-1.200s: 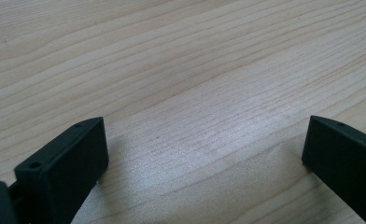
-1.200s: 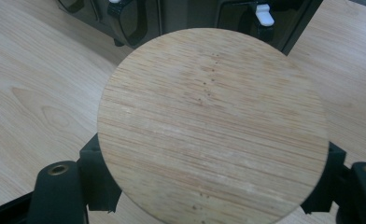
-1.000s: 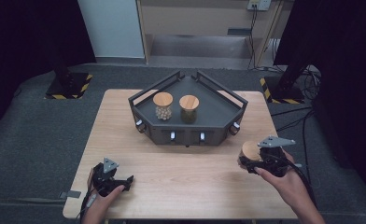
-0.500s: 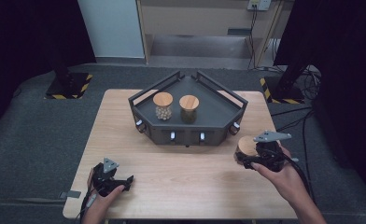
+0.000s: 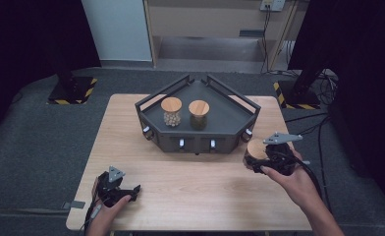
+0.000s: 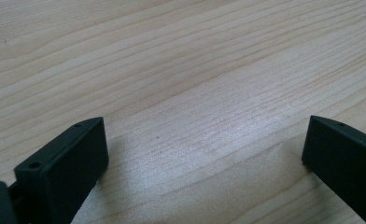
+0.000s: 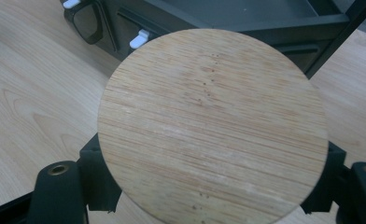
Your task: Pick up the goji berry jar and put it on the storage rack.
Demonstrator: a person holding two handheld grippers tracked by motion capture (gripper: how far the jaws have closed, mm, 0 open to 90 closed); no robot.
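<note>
Third jar carried a bit closer to the rack

The right tool [image 5: 257, 158] is clamped on the wooden-lidded jar [image 7: 212, 126], which is now shifted slightly left toward the dark rack [image 5: 230, 129], where two jars [image 5: 171, 111] are already parked. So placement looks next, probably. The left tool [image 5: 131, 189] is left wide open and empty on the surface [image 5: 195, 187]

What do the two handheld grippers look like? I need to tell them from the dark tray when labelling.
Both the left gripper and the right gripper are black, each topped by a grey three-cornered plate and trailing a black cable. Their jaws are blocky, matte black, with small round holes. The forearms are bare, no sleeves visible.
</note>
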